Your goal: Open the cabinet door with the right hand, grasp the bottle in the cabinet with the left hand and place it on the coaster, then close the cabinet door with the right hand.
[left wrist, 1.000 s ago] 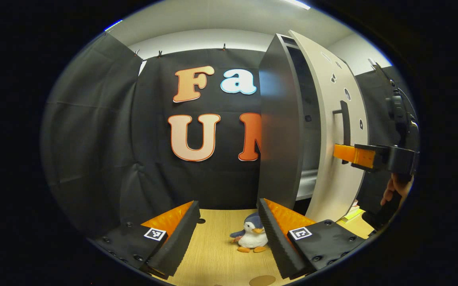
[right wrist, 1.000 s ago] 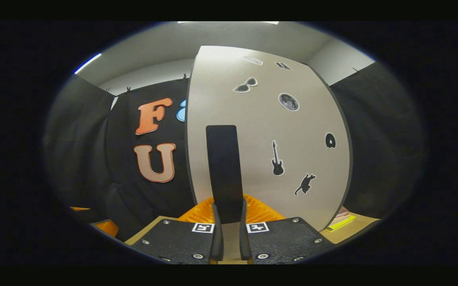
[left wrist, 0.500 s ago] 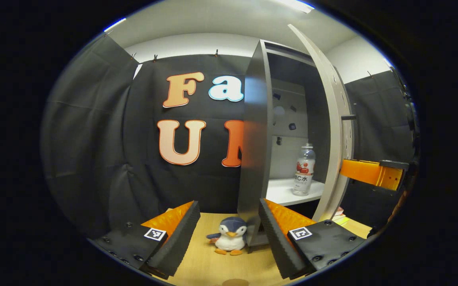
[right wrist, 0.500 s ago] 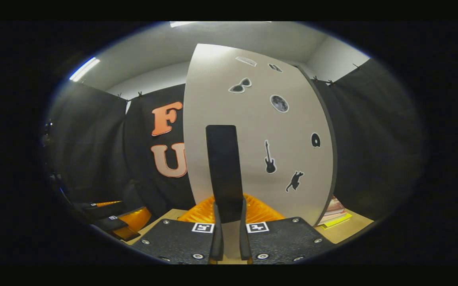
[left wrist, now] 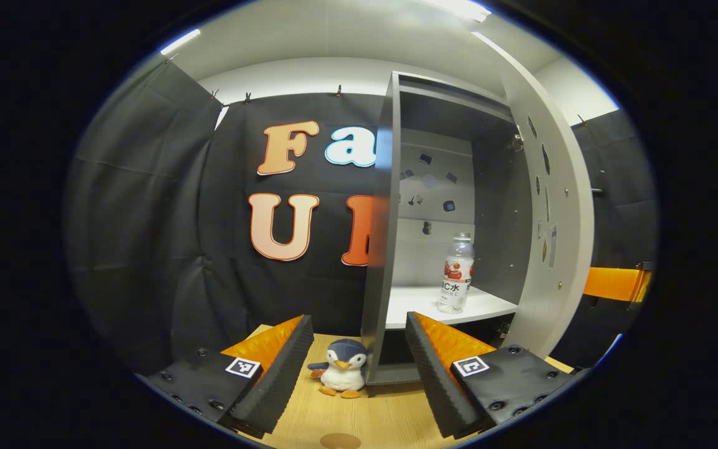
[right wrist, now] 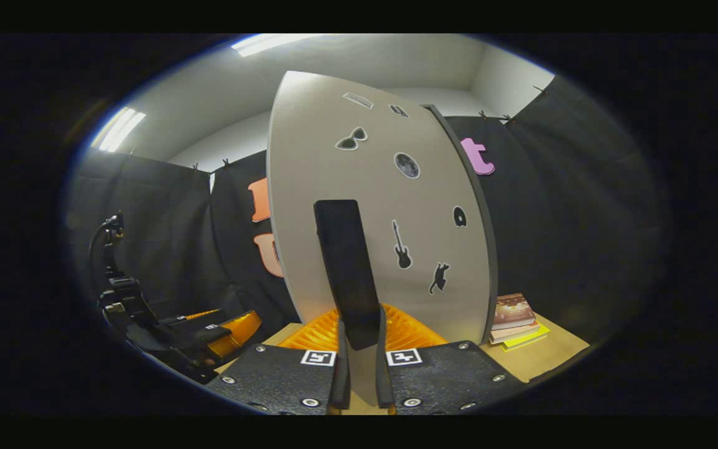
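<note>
Bottle point(left wrist: 456, 273) first: it stands upright on the white shelf point(left wrist: 424, 299) inside the cabinet point(left wrist: 396, 187), toward the shelf's right side, with the cabinet door point(left wrist: 552, 206) swung wide beside it. We judge it a clear thin-walled plastic drink bottle with a cap and a printed label band (how full it is we cannot tell, so its weight is uncertain). Such a bottle is light or moderately heavy, smooth enough to slip, and soft enough to buckle under a hard squeeze. We would take it across the labelled middle of the body, where the wall is straight and the label gives some friction, not at the narrow neck, and keep it upright on the way to the coaster point(left wrist: 340, 441), which peeks in at the near edge of the tabletop point(left wrist: 359, 418).

Our left gripper point(left wrist: 353, 368) is spread wide and holds nothing, its fingers framing a small penguin toy point(left wrist: 341, 374) that sits on the tabletop at the foot of the cabinet. Our right gripper point(right wrist: 359, 374) is clenched on the dark door handle point(right wrist: 346, 268), both fingers pressing its lower end, with the sticker-covered door face behind it. A stack of books point(right wrist: 515, 318) lies on the tabletop past the door's far edge. The toy lies low and left of the shelf, so a reach for the bottle should pass above it.
</note>
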Motion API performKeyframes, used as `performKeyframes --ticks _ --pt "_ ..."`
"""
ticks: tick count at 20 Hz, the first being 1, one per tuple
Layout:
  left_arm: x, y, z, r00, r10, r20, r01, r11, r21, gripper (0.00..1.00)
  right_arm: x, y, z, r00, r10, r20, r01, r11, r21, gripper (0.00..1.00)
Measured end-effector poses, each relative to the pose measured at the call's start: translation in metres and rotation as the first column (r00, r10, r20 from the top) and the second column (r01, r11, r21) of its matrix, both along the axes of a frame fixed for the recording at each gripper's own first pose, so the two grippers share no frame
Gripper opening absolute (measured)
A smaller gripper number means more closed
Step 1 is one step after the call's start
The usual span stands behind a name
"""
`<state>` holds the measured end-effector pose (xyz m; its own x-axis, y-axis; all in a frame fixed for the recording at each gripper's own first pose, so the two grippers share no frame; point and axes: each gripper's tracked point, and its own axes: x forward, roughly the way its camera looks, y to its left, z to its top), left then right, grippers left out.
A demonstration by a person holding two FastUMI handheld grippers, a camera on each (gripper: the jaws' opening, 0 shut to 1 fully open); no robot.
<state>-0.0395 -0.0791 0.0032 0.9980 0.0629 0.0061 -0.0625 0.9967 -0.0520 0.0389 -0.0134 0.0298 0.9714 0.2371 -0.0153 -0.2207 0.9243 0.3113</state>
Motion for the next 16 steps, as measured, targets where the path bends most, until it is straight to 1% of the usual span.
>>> performKeyframes --ticks 2,3,5,6,8,9,10,11,13,14,15,16 --pt "-0.003 -0.017 0.002 1.000 -0.015 0.004 0.015 1.000 0.006 0.99 -0.004 -0.008 -0.002 1.000 0.029 -0.010 -0.028 0.999 0.015 0.15" --pt "-0.005 -0.028 0.002 1.000 -0.025 0.006 0.025 1.000 0.009 0.99 -0.007 -0.011 -0.002 0.999 0.049 -0.008 -0.049 0.999 0.002 0.17" --pt "-0.006 -0.048 0.003 0.999 -0.053 0.006 0.053 0.998 0.018 0.98 -0.010 -0.016 -0.003 0.998 0.065 -0.001 -0.065 0.997 -0.045 0.26" --pt "-0.006 -0.057 0.004 0.998 -0.063 0.008 0.063 0.998 0.023 0.98 -0.012 -0.018 -0.004 0.998 0.064 0.003 -0.064 0.996 -0.068 0.24" --pt "-0.010 -0.073 0.006 0.997 -0.082 0.014 0.082 0.996 0.032 0.96 -0.016 -0.022 -0.004 0.998 0.064 0.013 -0.062 0.994 -0.088 0.30" --pt "-0.012 -0.080 0.005 0.996 -0.091 0.014 0.091 0.995 0.036 0.95 -0.018 -0.024 -0.003 0.998 0.057 0.018 -0.055 0.995 -0.082 0.33" --pt "-0.013 -0.086 0.006 0.995 -0.097 0.014 0.096 0.995 0.041 0.94 -0.019 -0.027 -0.004 0.998 0.052 0.019 -0.050 0.996 -0.079 0.33" --pt "-0.013 -0.089 0.007 0.995 -0.099 0.016 0.098 0.994 0.045 0.94 -0.019 -0.028 -0.003 0.999 0.048 0.023 -0.046 0.996 -0.078 0.30" --pt "-0.014 -0.099 0.008 0.994 -0.107 0.020 0.106 0.993 0.043 0.94 -0.020 -0.032 -0.005 1.000 0.025 0.016 -0.024 0.996 -0.091 0.35" --pt "-0.014 -0.104 0.008 0.994 -0.110 0.019 0.109 0.993 0.043 0.99 -0.022 -0.038 -0.006 1.000 0.003 0.012 -0.001 0.994 -0.113 0.36" --pt "-0.015 -0.109 0.008 0.993 -0.113 0.019 0.112 0.993 0.042 0.99 -0.025 -0.045 -0.006 1.000 -0.023 0.013 0.025 0.991 -0.131 0.36" --pt "-0.014 -0.113 0.007 0.993 -0.118 0.018 0.117 0.992 0.039 0.94 -0.029 -0.050 -0.007 0.999 -0.048 0.015 0.050 0.988 -0.148 0.39"
